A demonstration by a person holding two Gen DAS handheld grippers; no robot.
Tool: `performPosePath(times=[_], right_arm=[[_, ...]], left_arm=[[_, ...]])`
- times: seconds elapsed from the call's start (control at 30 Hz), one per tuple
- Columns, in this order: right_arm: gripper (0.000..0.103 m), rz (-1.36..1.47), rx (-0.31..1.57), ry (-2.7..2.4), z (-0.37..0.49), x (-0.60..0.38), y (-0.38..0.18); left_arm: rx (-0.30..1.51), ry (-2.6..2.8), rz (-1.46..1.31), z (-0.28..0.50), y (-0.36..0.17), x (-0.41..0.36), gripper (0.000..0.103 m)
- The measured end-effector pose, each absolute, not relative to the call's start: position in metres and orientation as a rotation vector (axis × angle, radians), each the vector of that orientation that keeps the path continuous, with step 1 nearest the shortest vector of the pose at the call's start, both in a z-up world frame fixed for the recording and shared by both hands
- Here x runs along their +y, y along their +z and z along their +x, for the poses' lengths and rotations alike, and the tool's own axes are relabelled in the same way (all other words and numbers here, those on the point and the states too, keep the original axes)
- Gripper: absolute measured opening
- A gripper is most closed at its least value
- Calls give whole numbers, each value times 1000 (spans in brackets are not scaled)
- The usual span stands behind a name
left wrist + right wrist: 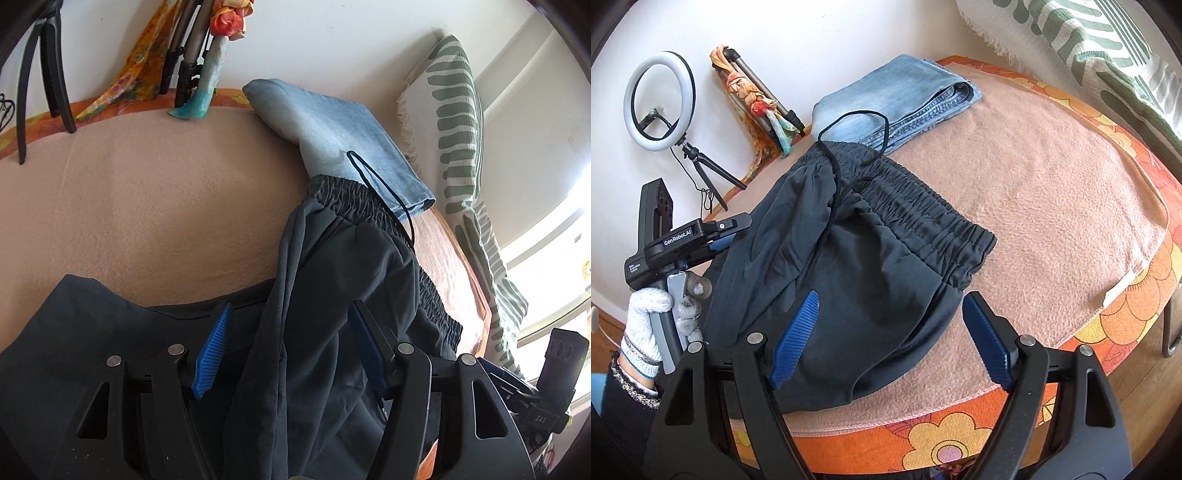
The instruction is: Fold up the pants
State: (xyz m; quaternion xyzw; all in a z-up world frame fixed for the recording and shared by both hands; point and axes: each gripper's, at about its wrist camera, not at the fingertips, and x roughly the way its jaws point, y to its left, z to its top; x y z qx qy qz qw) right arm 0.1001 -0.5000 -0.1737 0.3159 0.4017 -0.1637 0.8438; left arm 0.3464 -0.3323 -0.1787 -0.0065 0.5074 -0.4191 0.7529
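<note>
Dark grey pants [857, 251] with an elastic waistband and a black drawstring lie bunched on the pink blanket [1052, 192]. In the left wrist view the pants [332, 295] pass between my left gripper's fingers. My left gripper [291, 325] is open, with fabric rising between its blue pads [214, 347]. My right gripper [890, 314] is open and hovers over the near edge of the pants. The left gripper's body also shows in the right wrist view [683, 240], held by a gloved hand at the pants' left side.
Folded light blue jeans [897, 96] lie at the far side of the blanket, under the drawstring loop. A green striped pillow [461, 129] stands at the right. A ring light on a tripod [661, 103] and a scarf-wrapped stand [757, 99] are by the wall. The orange flowered edge [923, 435] is nearest.
</note>
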Motion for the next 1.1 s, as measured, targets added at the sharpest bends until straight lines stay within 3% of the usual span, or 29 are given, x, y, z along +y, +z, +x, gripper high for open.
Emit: performPosePath(times=[0.07,0.13,0.17,0.2,0.4,0.67,1.1], right_arm=[[84,697,846,-347,98,-505,-176],[83,716,839,-346,97,-508,-176],[83,719,835,-348,96,-509,-176],[82,721,831,-349,96,-510,-176],[76,755,816,-351,93,-517,-177],[75,847,718,-393,73,-543,-168],[75,995,638,-293,68,-558,-175]], left_arm=[[1098,-911,-6,345,-183,-336,56],[1084,-925,2,344,-186,-341,28],[1070,-931,12,342,-186,-343,6],[1051,-934,19,340,-185,-345,3],[950,-1019,-9,318,-158,-349,2],[834,-1184,135,247,-125,-365,2],[909,-1292,309,167,-165,-390,2]])
